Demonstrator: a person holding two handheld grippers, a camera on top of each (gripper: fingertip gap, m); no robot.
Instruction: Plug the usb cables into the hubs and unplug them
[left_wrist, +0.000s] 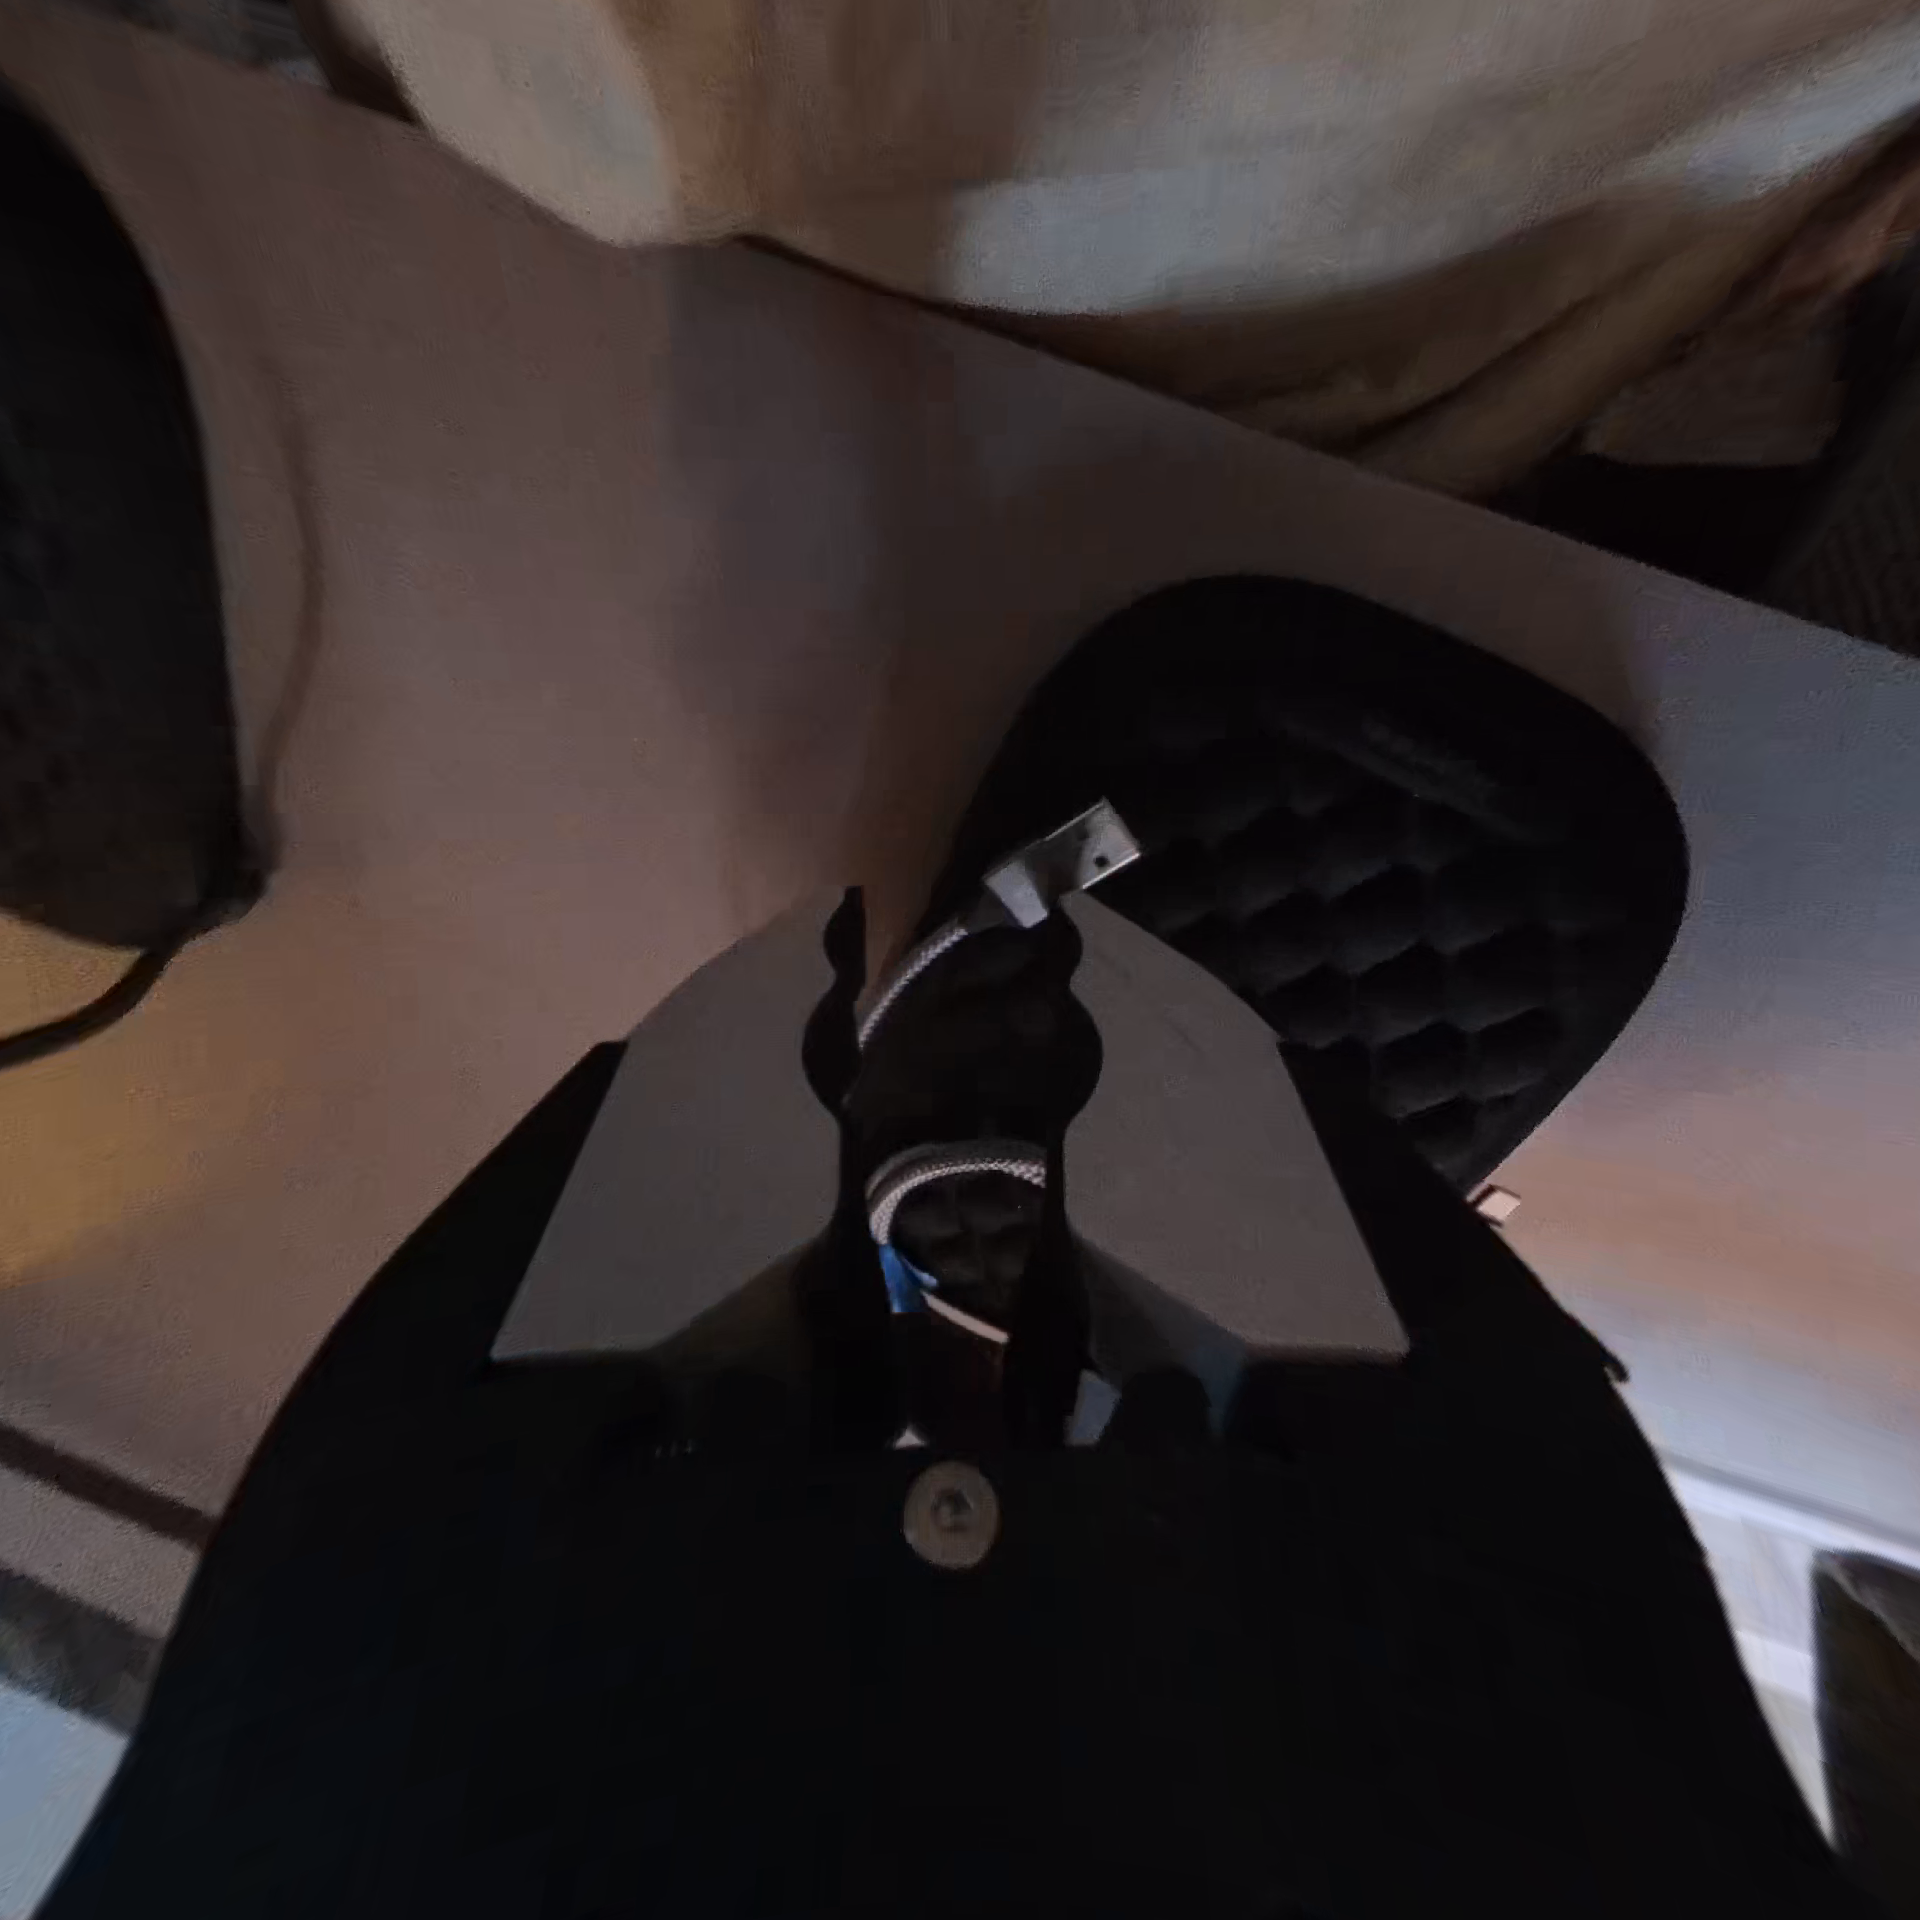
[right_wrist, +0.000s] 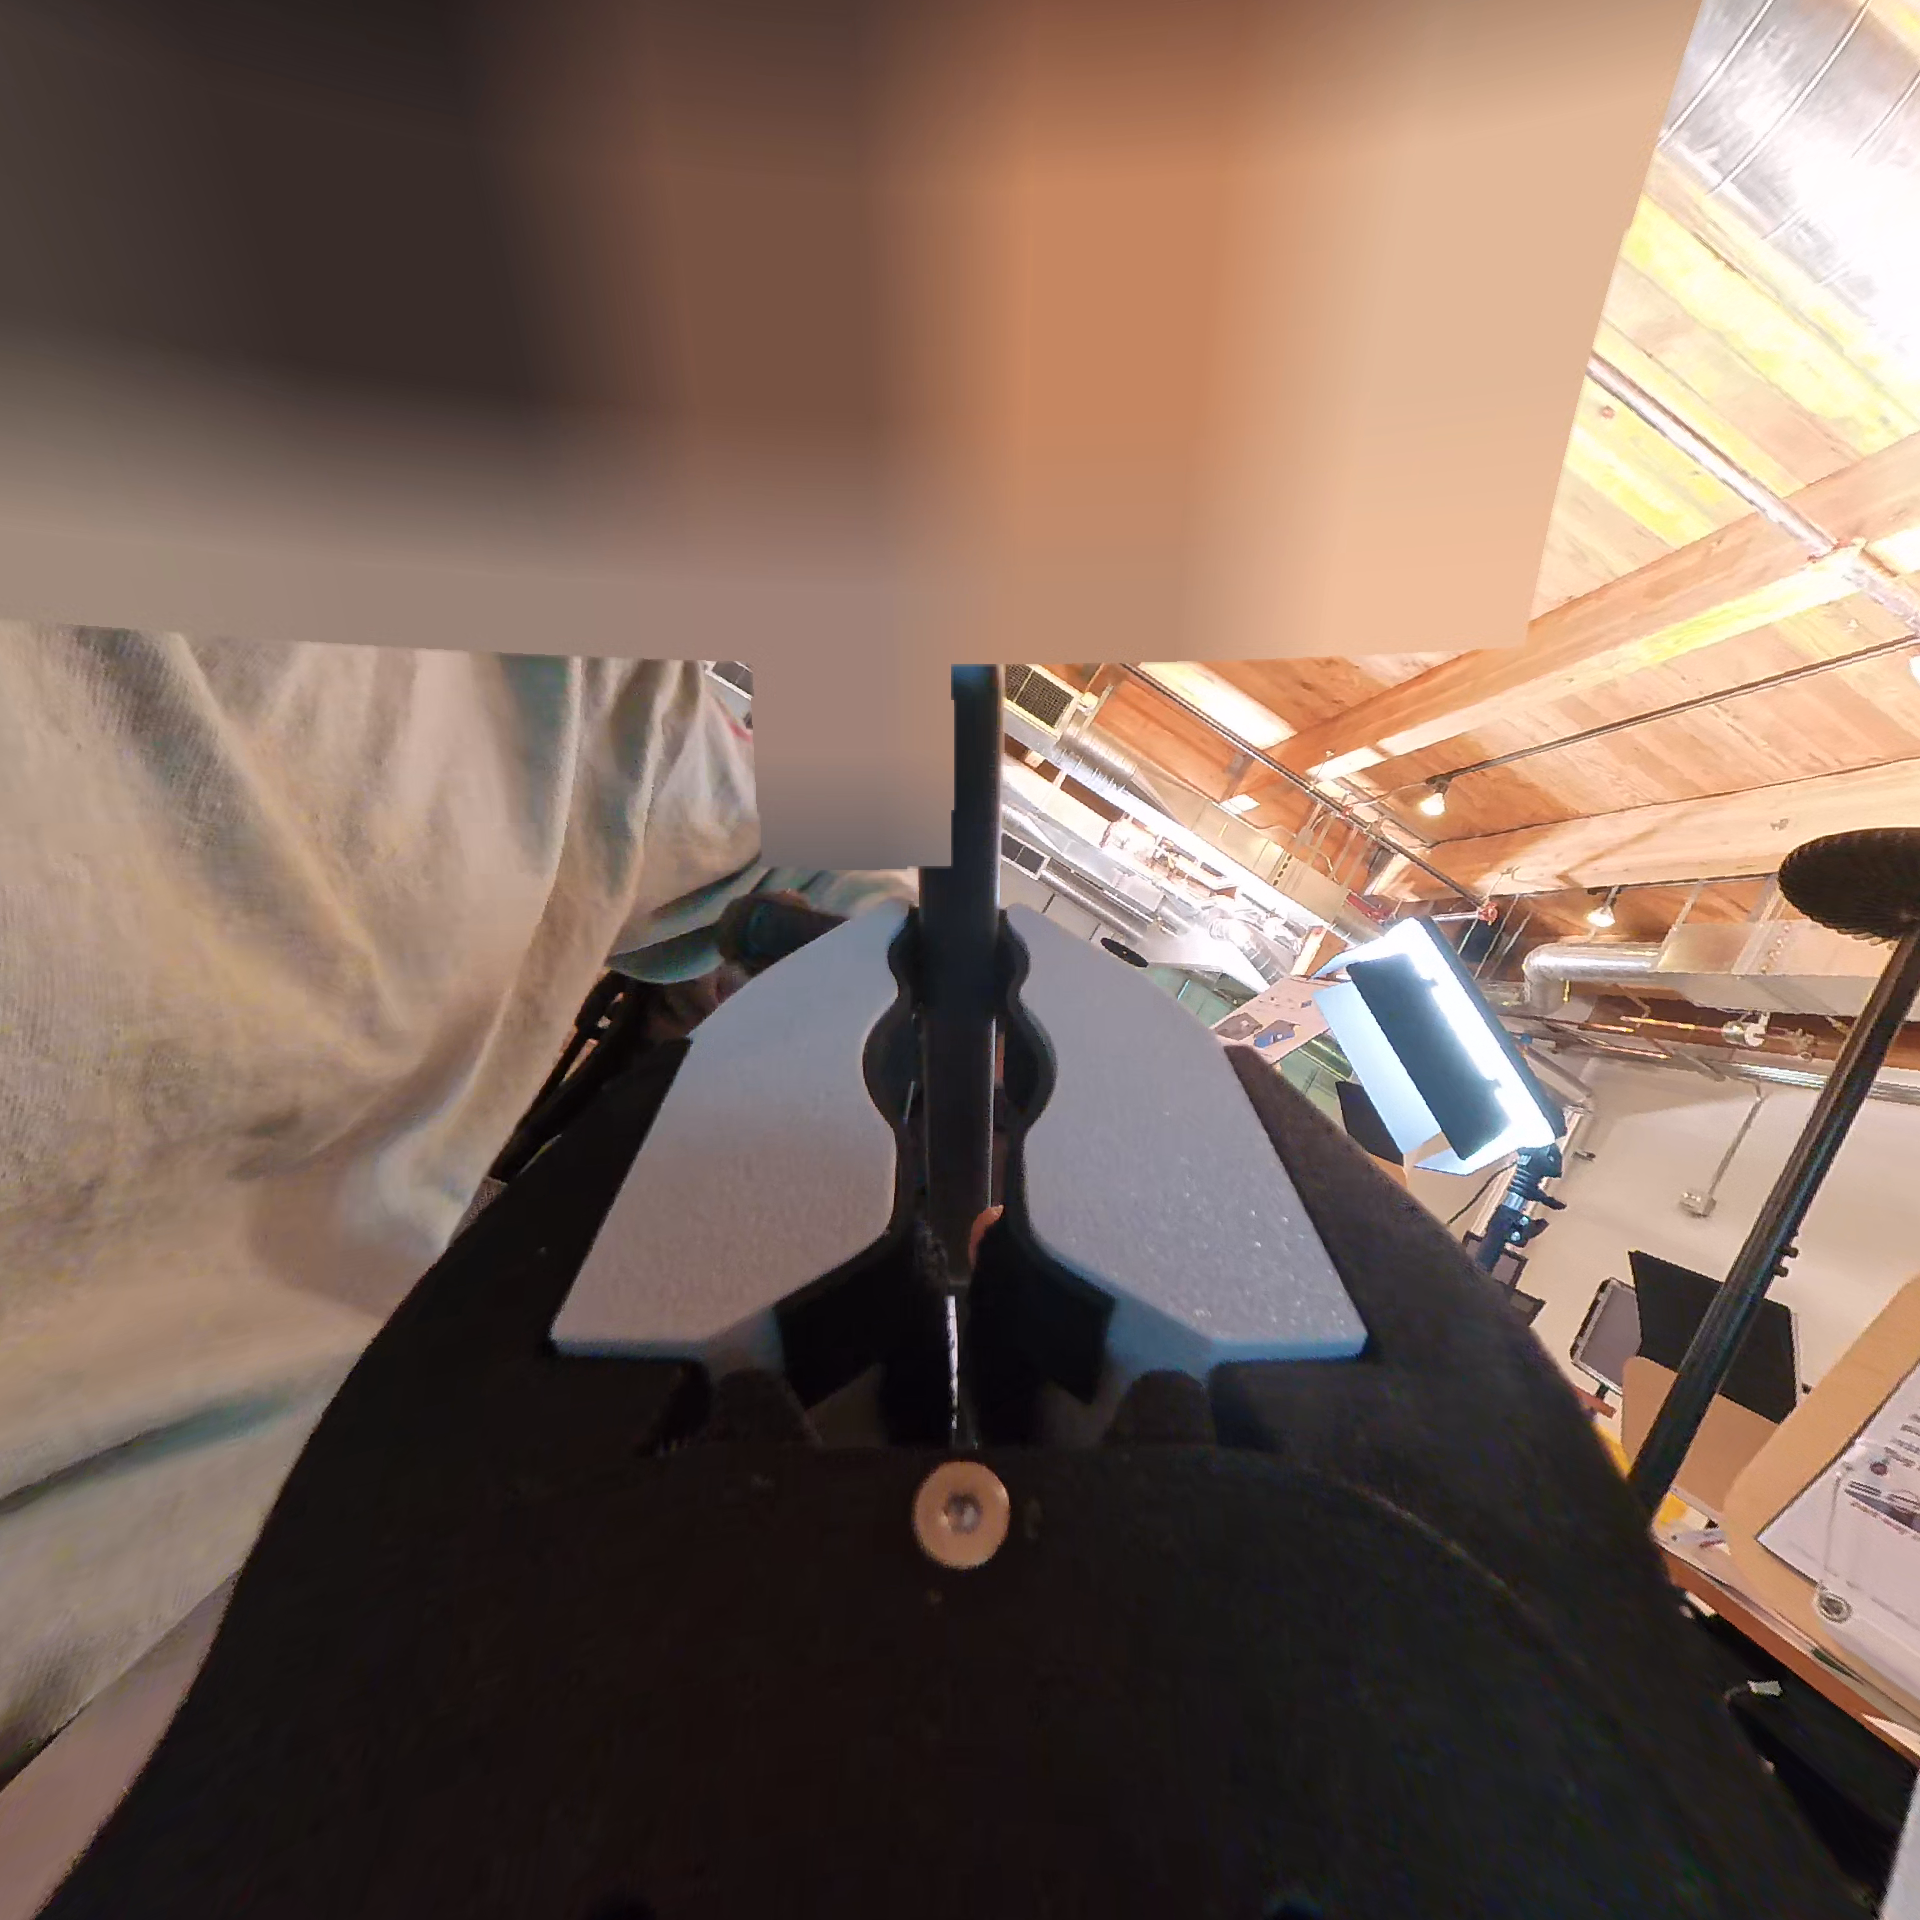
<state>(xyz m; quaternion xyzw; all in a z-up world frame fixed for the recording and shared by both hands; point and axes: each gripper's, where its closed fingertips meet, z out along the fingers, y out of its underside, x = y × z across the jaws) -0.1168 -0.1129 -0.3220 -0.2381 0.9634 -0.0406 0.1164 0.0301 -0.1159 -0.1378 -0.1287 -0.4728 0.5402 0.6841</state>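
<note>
The right wrist view looks up into a large room with a timber ceiling (right_wrist: 1621, 727), silver ducts (right_wrist: 1590, 961) and a lit studio light panel (right_wrist: 1439, 1049) on a stand. A black pole (right_wrist: 1787, 1184) with a round black top rises at the right, beside a cardboard box (right_wrist: 1704, 1423) and a printed sheet (right_wrist: 1860, 1496) on a counter (right_wrist: 1766, 1631). A person in a pale shirt (right_wrist: 260, 987) fills the left of that view.

The left wrist view is dim and blurred. A pale counter surface (left_wrist: 623, 571) takes up most of it, with pale cloth (left_wrist: 1143, 156) beyond its far edge. A dark rounded pad with a honeycomb texture (left_wrist: 1434, 914) lies on the surface at the right, and another dark shape (left_wrist: 94, 582) sits at the left edge; what either is cannot be told.

The right gripper (right_wrist: 958, 956) is closed tight on a flat dark hub (right_wrist: 961, 1029), seen edge-on and standing up between the fingers, its top hidden by the blur patch.

The left gripper (left_wrist: 951, 956) is closed on a braided white cable (left_wrist: 914, 987) just behind its plug. The silver USB plug (left_wrist: 1070, 857) sticks out past the fingertips, pointing up and right over the honeycomb pad, held in the air and free of any port. The cable loops back between the fingers, where a bit of blue tape (left_wrist: 899, 1283) shows on it.
</note>
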